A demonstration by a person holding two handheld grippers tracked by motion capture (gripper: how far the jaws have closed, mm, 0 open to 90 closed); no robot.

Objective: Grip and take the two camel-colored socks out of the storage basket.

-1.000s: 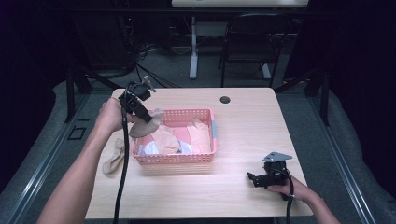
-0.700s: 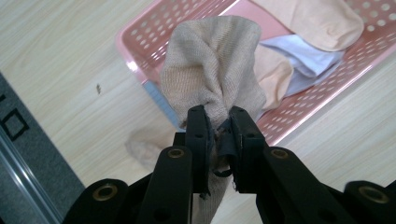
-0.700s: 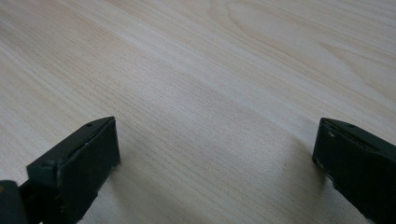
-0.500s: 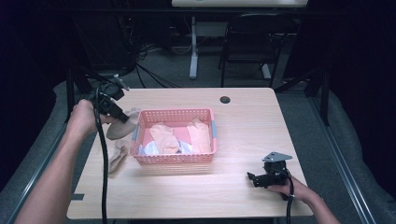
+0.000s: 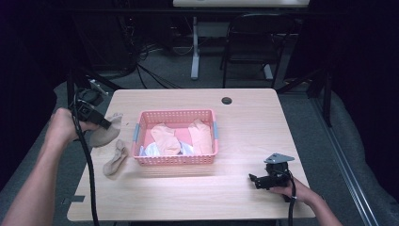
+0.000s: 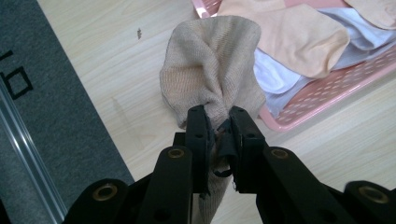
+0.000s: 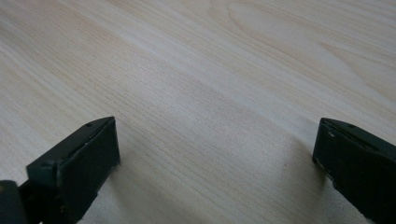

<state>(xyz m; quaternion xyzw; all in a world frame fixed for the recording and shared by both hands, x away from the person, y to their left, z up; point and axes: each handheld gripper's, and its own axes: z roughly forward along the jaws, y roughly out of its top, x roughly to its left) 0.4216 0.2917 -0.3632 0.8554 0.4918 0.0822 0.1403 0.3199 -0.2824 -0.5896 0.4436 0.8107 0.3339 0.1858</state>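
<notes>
- The left gripper (image 5: 101, 123) is over the left edge of the wooden surface (image 5: 244, 127), to the left of the pink basket (image 5: 176, 117); a hand (image 5: 63, 126) grips it and its black cable hangs down along the forearm.
- Its fingers (image 6: 198, 135) are clamped together on a bunched fold of a tan sock (image 6: 212, 70); the cloth fans out above them and a strip of it trails down between them.
- In the high view the tan sock (image 5: 107, 134) hangs from the gripper just outside the basket's left wall, apart from the basket.
- A second tan sock (image 5: 115, 159) lies flat on the surface just below the held one, near the basket's front left corner.
- Inside the basket lie two peach socks (image 5: 165, 137) side by side, with white cloth (image 5: 153, 149) underneath, near the front wall.
- The right gripper (image 5: 256, 179) rests low on the surface near its front right corner, well apart from the basket, held by the other hand (image 5: 294, 190).
- Its fingers (image 7: 88, 154) stand wide apart with bare wood between them.
- A small dark round hole (image 5: 227, 100) sits in the surface near its far edge, beyond the basket.
</notes>
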